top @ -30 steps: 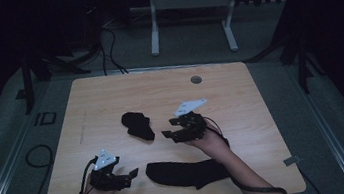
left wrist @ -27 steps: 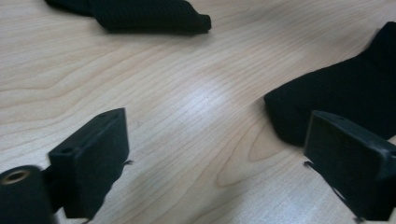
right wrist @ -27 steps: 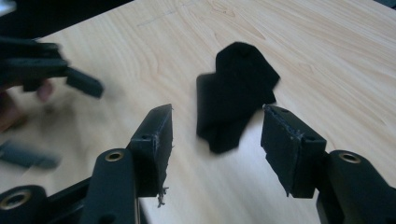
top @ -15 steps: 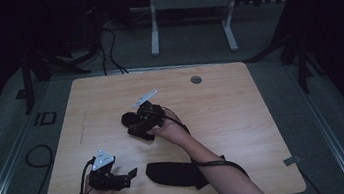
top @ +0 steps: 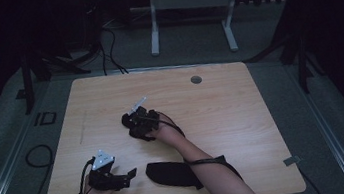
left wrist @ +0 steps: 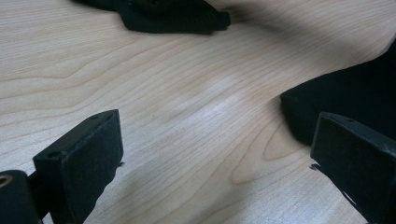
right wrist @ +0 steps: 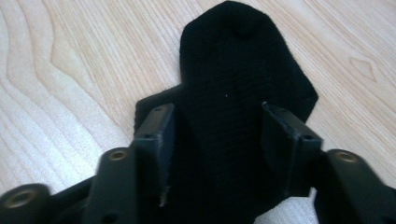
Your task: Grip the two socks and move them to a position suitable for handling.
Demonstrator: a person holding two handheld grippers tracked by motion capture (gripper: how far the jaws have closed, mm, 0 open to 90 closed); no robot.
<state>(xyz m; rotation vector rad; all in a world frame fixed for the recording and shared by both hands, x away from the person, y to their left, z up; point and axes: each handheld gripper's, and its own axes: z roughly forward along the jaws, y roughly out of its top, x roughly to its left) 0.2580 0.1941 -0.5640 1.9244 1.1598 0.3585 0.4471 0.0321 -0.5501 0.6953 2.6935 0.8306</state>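
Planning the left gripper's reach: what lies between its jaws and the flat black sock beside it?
Bare wood of the table, as the left gripper view shows; the left gripper stands open, the flat black sock just right.

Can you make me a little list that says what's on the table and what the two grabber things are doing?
table: light wooden table
far sock: black sock mid-table, bunched
near sock: second black sock flat by the near edge, partly under the right forearm
right gripper: down on the far sock, fingers either side of it, jaws just been closing; whether the grip is tight cannot be told
left gripper: low over bare wood left of the near sock, wide open, holding nothing
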